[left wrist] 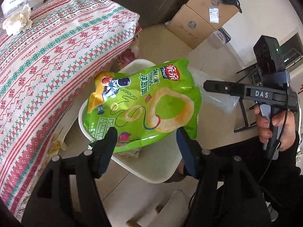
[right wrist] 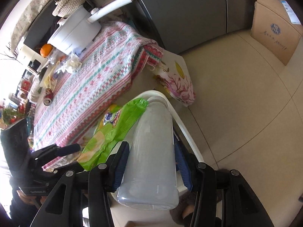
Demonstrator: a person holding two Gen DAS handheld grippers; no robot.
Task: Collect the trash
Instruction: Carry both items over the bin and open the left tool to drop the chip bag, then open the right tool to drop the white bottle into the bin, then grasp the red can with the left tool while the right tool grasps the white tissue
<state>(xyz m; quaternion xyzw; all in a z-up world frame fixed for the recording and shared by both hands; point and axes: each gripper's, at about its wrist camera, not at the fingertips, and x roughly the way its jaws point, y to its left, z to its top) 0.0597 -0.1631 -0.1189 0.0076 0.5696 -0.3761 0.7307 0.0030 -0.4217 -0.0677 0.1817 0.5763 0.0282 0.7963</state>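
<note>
A green onion-ring snack bag lies across the top of a white trash bin on the floor beside the table. My left gripper is open, with the bag's lower edge between its spread fingers and the pads not pressing on it. My right gripper is shut on an empty clear plastic bottle, held neck-down over the bin's rim next to the green bag. In the left wrist view the right gripper and the person's hand are at the right.
A table with a red and green patterned cloth stands left of the bin. On it lie a crumpled white tissue, a red can, a white pot and an orange. Cardboard boxes stand on the tile floor beyond.
</note>
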